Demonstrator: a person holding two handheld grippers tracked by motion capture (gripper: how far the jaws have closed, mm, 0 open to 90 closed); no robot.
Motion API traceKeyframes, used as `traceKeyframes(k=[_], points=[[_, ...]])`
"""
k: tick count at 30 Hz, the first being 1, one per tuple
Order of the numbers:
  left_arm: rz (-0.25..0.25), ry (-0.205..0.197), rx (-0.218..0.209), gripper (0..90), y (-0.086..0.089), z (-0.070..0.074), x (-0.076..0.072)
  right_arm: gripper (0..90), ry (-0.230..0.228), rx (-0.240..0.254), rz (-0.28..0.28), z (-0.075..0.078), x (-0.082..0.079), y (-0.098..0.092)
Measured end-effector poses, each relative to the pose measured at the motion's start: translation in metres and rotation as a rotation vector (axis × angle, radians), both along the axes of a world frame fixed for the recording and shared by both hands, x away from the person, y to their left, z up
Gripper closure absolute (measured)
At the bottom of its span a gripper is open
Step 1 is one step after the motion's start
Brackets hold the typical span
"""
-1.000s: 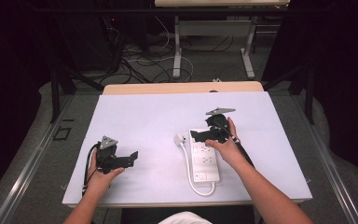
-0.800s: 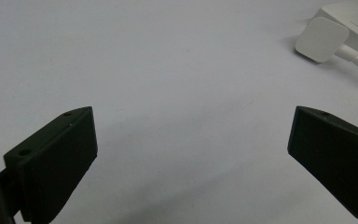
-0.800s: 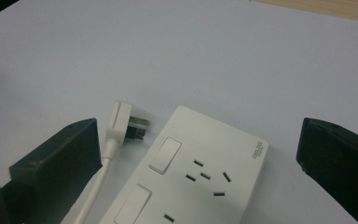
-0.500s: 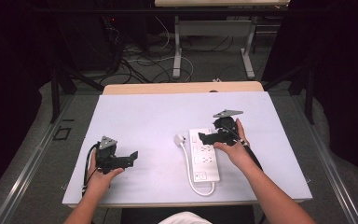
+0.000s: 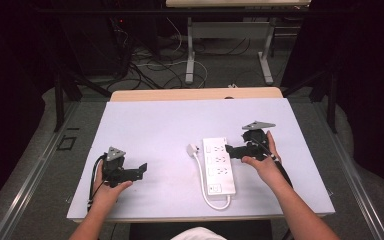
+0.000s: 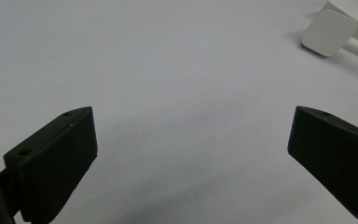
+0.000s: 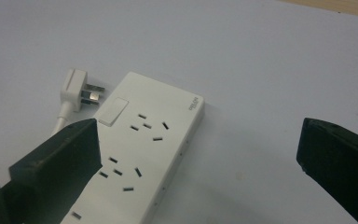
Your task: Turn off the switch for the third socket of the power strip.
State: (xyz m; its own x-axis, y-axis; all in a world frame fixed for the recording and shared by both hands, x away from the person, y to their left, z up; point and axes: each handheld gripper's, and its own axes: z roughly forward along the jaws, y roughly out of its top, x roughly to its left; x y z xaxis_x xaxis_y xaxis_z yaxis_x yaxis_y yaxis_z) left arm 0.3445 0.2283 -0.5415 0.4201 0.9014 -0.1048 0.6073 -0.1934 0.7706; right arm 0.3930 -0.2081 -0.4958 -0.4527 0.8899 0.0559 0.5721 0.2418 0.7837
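Right now the white power strip (image 5: 218, 165) lies flat on the desk (image 5: 155, 130), a little right of the middle of the high view, with its long side running toward the person. Its cord (image 5: 203, 186) loops out from the near end, curves up along the left edge, and ends in the plug (image 5: 192, 149), which rests on the desk just beside the strip's far left corner. In the right gripper view the plug (image 7: 77, 89) lies on its side with its metal pins pointing toward the strip (image 7: 140, 154), close to it but not inserted, so the sockets are all free.

The right hand-held gripper (image 5: 235, 149) sits at the right edge of the strip's far end, its jaws spread wide with nothing between them. The right gripper view looks down across the switch (image 7: 113, 112) and the first sockets. That placement probably suits steadying the strip or reaching across it for the plug.

The left hand-held gripper (image 5: 136, 171) rests low over bare desk at the lower left of the high view, well apart from the strip. Its jaws are also wide open and hold nothing. In the left gripper view the plug (image 6: 328, 32) shows in the upper right corner, so this hand-held gripper already faces it, likely waiting its turn.
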Motion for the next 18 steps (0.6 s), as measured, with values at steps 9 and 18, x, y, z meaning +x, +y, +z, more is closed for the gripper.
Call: traceKeyframes(k=[9, 18], points=[[0.008, -0.008, 0.003, 1.2, 0.0, -0.001, -0.002, 0.0, -0.017, -0.001, -0.06, 0.0, -0.008, -0.03], [0.008, -0.008, 0.009, 1.2, 0.0, 0.0, -0.002, 0.0, -0.009, -0.022, -0.115, -0.008, -0.013, -0.057]])
